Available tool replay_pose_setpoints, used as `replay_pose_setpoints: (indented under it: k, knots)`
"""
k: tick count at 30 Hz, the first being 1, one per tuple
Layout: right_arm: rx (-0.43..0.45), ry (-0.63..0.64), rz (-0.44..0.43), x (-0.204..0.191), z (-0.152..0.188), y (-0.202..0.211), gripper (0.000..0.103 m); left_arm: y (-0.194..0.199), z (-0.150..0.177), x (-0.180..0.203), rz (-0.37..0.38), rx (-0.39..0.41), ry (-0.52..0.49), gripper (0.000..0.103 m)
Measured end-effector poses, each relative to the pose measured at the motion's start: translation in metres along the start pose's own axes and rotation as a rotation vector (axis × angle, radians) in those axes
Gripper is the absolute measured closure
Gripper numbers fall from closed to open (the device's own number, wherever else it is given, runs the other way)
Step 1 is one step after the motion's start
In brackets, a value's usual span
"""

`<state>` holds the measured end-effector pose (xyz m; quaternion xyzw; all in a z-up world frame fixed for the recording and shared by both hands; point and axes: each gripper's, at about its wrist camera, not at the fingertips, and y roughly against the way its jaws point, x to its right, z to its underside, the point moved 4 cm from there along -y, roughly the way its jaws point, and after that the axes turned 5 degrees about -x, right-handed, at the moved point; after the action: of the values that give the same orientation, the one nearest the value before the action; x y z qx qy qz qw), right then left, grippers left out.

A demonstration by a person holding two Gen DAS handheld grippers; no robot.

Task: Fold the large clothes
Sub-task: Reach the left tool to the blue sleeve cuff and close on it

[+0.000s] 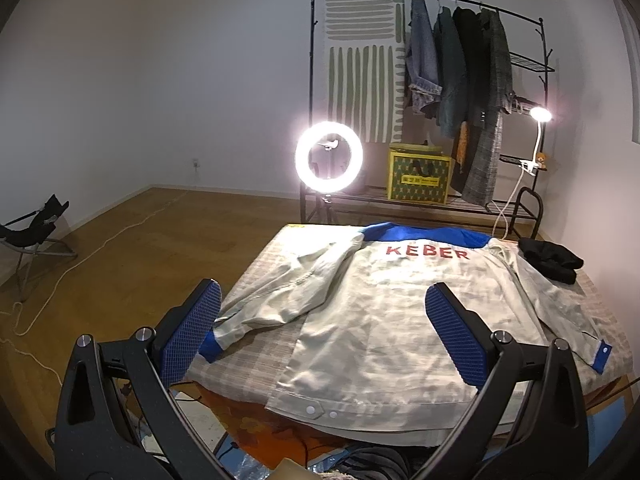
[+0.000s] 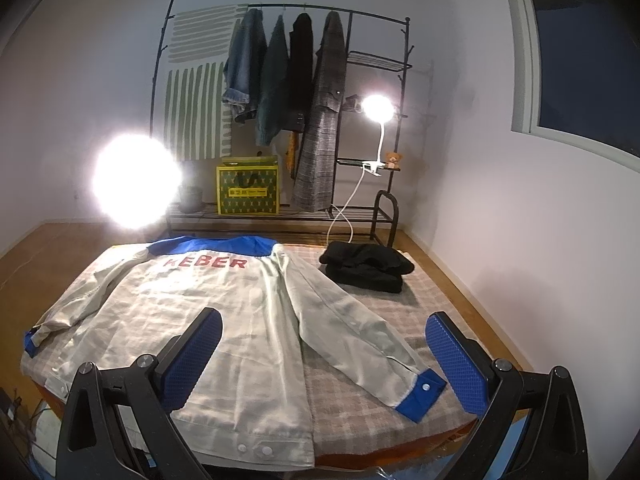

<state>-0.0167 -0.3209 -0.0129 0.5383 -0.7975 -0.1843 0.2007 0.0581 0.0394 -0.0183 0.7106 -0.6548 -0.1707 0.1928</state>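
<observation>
A cream jacket (image 1: 380,320) with blue cuffs lies flat, back up, across the frame's centre; left gripper (image 1: 324,332) and right gripper (image 2: 324,352) hover spread wide, holding nothing

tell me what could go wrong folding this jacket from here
1. The cream jacket with blue yoke and red KEBER lettering has its hem right at the near edge of the checked mat, so a tug could drag it off.
2. The folded black garment lies near the jacket's right sleeve; a wide fold might snag it.
3. The left gripper and right gripper hover with jaws open and may pinch only one layer.
</observation>
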Motion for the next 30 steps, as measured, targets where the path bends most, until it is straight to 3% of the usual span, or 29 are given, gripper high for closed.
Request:
replay_pose_setpoints:
  k: [6, 12, 15, 20, 23, 30]
  knots:
    - [-0.007, 0.02, -0.036, -0.026, -0.011, -0.015, 0.0, -0.024, 0.005, -0.034, -0.075, -0.021, 0.019, 0.0]
    - [0.019, 0.067, -0.086, -0.063, -0.016, -0.038, 0.0, -0.074, 0.026, -0.1, -0.138, -0.097, 0.064, 0.0]
    - [0.041, 0.106, -0.13, -0.085, -0.016, -0.048, 0.0, -0.098, 0.043, -0.133, -0.133, -0.121, 0.111, 0.0]
    - [0.018, 0.151, -0.202, -0.121, -0.013, -0.067, 0.0, -0.156, 0.07, -0.19, -0.086, -0.228, 0.263, 0.009]
    - [-0.038, 0.145, -0.275, -0.134, -0.007, -0.078, 0.0, -0.194, 0.085, -0.222, -0.013, -0.308, 0.389, 0.013]
    - [-0.139, 0.084, -0.38, -0.139, 0.002, -0.098, 0.0, -0.278, 0.131, -0.279, 0.085, -0.466, 0.716, 0.024]
